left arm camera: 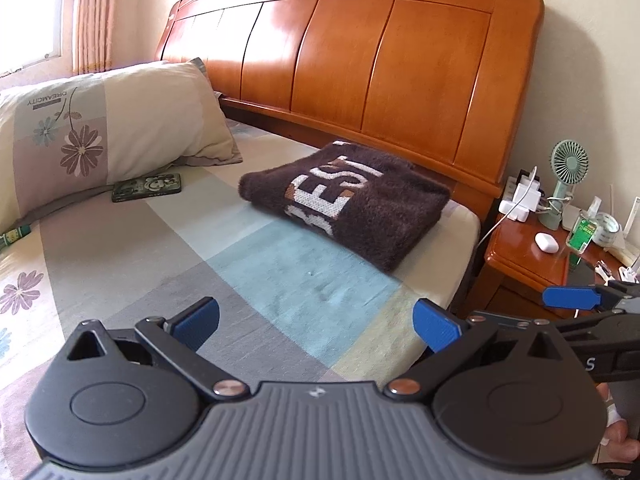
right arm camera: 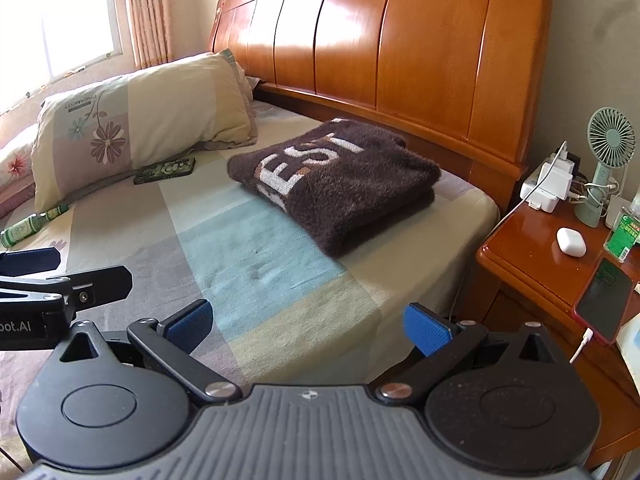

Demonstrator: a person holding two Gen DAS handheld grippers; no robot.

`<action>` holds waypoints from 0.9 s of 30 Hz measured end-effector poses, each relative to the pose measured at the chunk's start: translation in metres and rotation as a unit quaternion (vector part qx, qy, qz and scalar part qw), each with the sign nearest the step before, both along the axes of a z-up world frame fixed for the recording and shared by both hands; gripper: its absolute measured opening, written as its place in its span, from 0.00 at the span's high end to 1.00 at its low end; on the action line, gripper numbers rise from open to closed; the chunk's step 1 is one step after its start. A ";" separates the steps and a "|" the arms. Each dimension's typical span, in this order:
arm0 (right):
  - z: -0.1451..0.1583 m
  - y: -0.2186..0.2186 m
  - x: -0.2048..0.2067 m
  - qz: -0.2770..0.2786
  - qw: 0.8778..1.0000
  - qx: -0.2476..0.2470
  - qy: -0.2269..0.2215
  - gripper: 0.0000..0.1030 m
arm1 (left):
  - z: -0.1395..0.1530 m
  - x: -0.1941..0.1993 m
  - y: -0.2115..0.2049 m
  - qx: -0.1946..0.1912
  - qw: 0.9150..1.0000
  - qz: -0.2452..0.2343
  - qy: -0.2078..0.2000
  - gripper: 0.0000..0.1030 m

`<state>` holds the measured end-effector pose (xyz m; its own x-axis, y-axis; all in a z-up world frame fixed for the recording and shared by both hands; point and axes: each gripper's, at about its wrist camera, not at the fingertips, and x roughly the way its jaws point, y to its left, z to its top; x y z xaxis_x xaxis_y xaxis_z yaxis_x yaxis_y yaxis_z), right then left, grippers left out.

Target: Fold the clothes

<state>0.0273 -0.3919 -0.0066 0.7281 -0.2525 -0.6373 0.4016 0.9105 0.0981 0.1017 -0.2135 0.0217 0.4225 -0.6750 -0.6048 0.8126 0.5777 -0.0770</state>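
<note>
A dark brown fuzzy garment [left arm camera: 352, 200] with white letters lies folded in a neat rectangle on the bed near the headboard; it also shows in the right wrist view [right arm camera: 340, 178]. My left gripper [left arm camera: 316, 326] is open and empty, held back over the sheet well short of the garment. My right gripper [right arm camera: 308, 326] is open and empty too, at a like distance. One blue finger of the right gripper [left arm camera: 570, 297] shows at the right edge of the left wrist view. The left gripper's finger [right arm camera: 30, 261] shows at the left edge of the right wrist view.
A flowered pillow [left arm camera: 100, 132] lies at the left by the wooden headboard [left arm camera: 360, 52]. A small green tin [left arm camera: 147, 187] and a green bottle [right arm camera: 32, 224] lie on the checked sheet [left arm camera: 120, 260]. A nightstand [right arm camera: 532, 256] at the right carries a fan, chargers, an earbud case and a phone [right arm camera: 604, 304].
</note>
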 end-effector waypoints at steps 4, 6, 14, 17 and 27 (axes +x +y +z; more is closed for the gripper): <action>0.001 0.001 -0.003 -0.001 1.000 0.001 -0.004 0.00 | 0.001 -0.003 0.001 -0.003 1.000 0.000 0.002 0.01; 0.002 0.001 -0.004 0.000 1.000 0.001 -0.005 0.00 | 0.002 -0.004 0.002 -0.003 1.000 0.001 0.002 0.01; 0.006 0.001 -0.006 0.003 1.000 -0.002 -0.012 0.00 | 0.005 -0.001 0.004 -0.007 1.000 0.015 0.009 0.01; 0.007 0.002 -0.005 0.005 1.000 -0.003 -0.013 0.00 | 0.005 0.001 0.005 -0.009 1.000 0.019 0.013 0.01; 0.007 0.003 -0.006 0.009 1.000 -0.003 -0.013 0.00 | 0.004 0.003 0.005 -0.005 1.000 0.024 0.013 0.01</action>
<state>0.0215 -0.3889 0.0005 0.7493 -0.2429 -0.6160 0.3826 0.9181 0.1034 0.1047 -0.2080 0.0254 0.4387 -0.6601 -0.6097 0.7820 0.6147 -0.1029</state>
